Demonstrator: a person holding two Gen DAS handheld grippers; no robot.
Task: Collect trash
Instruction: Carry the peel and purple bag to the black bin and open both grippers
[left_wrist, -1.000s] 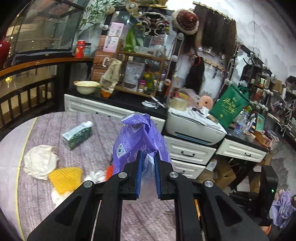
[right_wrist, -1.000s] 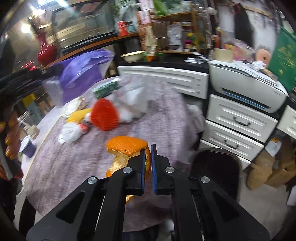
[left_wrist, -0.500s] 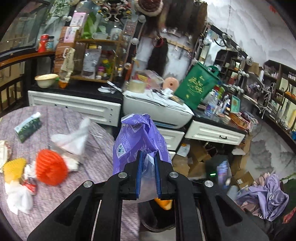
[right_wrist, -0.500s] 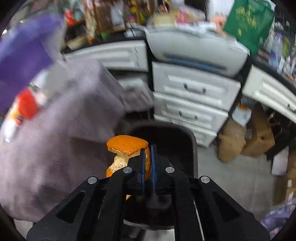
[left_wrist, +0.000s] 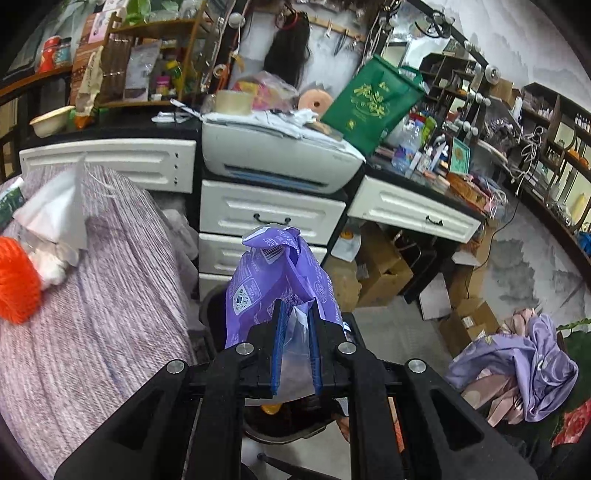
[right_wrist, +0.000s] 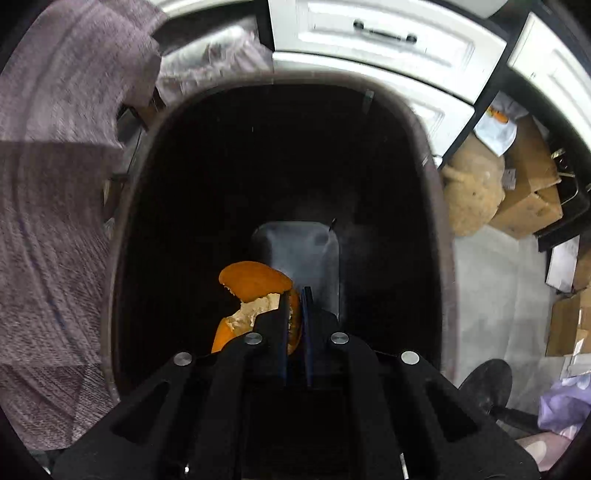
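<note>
Both claws are pinched on rubbish. Nearest in the right wrist view, the right claw (right_wrist: 295, 295) points steeply down, its blue pads clamped on a curled piece of orange peel with pale pith (right_wrist: 255, 291), held just over the mouth of the dark oval plastic bin (right_wrist: 441, 229). The peel hangs within the rim's outline, so letting go here would likely drop it straight in; the bin's grey bottom looks bare from above.

In the left wrist view, the left claw (left_wrist: 295, 321) nips the clear lower part of a crumpled purple plastic packet (left_wrist: 273, 280), which stands up above the pads. It hangs above the same bin, whose edge shows just below the claw, with an orange scrap visible there. Holding both pieces over the bin looks like a way to empty both hands in one trip. The packet carries white print, a barcode and a small round logo, none of it legible.

Further off to the left, the surface under a mauve woven cloth (left_wrist: 110, 295) still bears a red foam fruit net (left_wrist: 14, 280) and crumpled white plastic wrap (left_wrist: 51, 218) near its far edge, presumably next to be collected. Beyond, a green tote bag (left_wrist: 373, 103) bears gold characters too small to read.
</note>
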